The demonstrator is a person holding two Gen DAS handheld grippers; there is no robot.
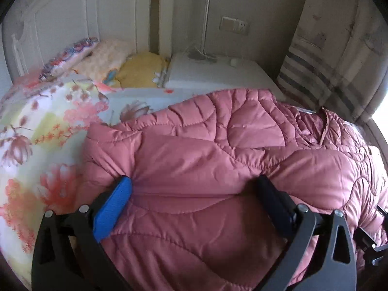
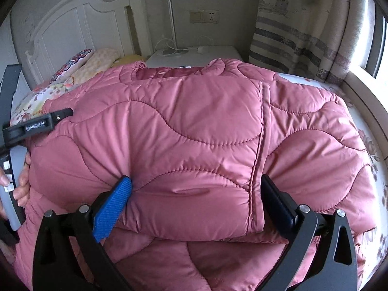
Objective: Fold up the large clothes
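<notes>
A large pink quilted jacket (image 1: 218, 150) lies on the bed, partly folded over itself. My left gripper (image 1: 194, 184) has its jaws spread wide, with a thick fold of the jacket bulging between the fingers. In the right wrist view the jacket (image 2: 194, 126) fills the middle, a folded layer on top with a vertical seam. My right gripper (image 2: 196, 184) is also spread wide around a puffy folded edge. The left gripper's body (image 2: 36, 123) and the hand holding it show at the left edge of that view.
The bed has a floral quilt (image 1: 43, 131) to the left and pillows (image 1: 101, 60) by the white headboard (image 1: 60, 24). A white nightstand (image 1: 213, 72) stands behind the bed. Striped curtains (image 2: 303, 36) and a window sill lie to the right.
</notes>
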